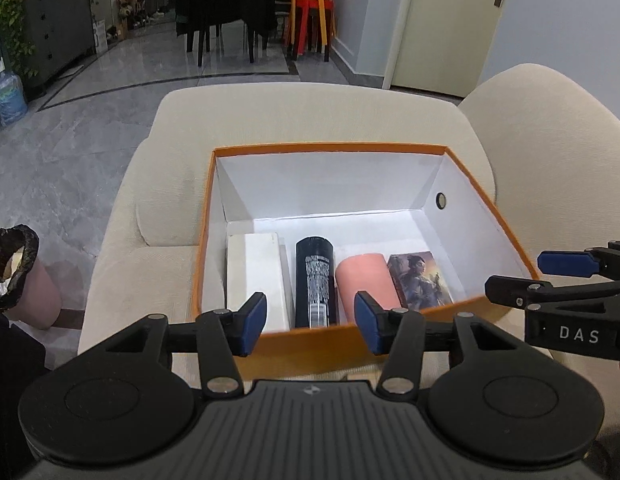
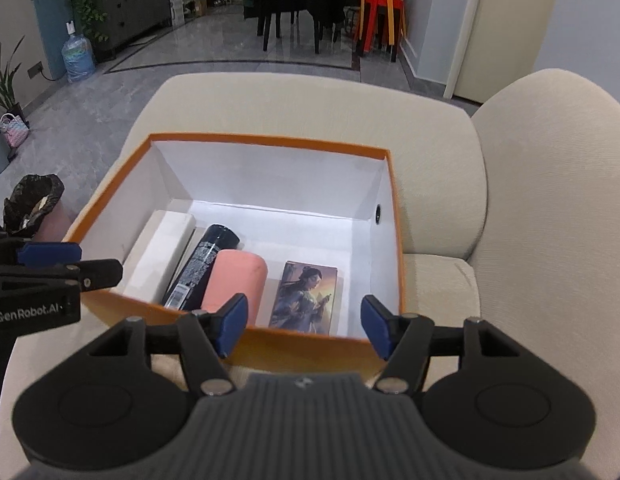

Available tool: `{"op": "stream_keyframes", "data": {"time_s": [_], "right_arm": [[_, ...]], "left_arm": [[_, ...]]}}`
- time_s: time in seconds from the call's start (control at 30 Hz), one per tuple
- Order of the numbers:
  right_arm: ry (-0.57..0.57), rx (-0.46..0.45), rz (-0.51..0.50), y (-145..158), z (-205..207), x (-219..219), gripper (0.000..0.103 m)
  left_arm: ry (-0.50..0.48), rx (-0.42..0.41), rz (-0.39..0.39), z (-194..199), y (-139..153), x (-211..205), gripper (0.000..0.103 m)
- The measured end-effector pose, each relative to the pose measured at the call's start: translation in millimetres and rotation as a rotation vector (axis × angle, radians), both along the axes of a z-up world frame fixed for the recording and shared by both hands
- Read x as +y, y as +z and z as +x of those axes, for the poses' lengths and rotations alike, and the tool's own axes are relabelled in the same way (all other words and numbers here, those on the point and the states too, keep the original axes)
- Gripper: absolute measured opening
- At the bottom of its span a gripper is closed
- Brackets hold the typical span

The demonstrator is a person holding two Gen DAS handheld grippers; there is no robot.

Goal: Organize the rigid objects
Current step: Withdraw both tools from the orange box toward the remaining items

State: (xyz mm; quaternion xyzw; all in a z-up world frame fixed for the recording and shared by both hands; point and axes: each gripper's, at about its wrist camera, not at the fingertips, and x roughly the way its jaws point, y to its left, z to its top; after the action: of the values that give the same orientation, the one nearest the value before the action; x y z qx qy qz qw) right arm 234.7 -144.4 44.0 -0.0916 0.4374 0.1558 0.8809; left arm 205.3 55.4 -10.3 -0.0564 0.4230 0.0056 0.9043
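One woven basket [image 2: 15, 130] on floor, right wrist view only.

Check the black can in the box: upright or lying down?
Lying down. The black can rests on its side on the box floor, between the white box and pink cylinder.

Left tool [image 1: 310, 322] at lower centre and right tool [image 2: 303, 326] at lower centre both gape wide, empty, side by side.
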Motion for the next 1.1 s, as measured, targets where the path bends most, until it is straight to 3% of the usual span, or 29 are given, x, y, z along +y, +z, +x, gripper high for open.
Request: {"op": "stream_keyframes", "data": {"time_s": [0.43, 0.87, 1.1], "right_arm": [[0.007, -0.01, 0.045, 1.3, -60.8, -28.5, 0.064], [-0.077, 0.083, 0.063, -62.1, -106.0, -68.9, 0.064], [-0.143, 0.101, 0.099, -81.5, -126.1, -96.3, 0.064]], "left_arm": [[0.009, -0.025, -0.091, -59.0, -9.2, 11.4, 0.059], [-0.04, -0.004, -0.126, -120.5, -55.9, -17.2, 0.059], [-0.067, 0.026, -0.13, -148.5, -87.2, -38.2, 0.061]]}}
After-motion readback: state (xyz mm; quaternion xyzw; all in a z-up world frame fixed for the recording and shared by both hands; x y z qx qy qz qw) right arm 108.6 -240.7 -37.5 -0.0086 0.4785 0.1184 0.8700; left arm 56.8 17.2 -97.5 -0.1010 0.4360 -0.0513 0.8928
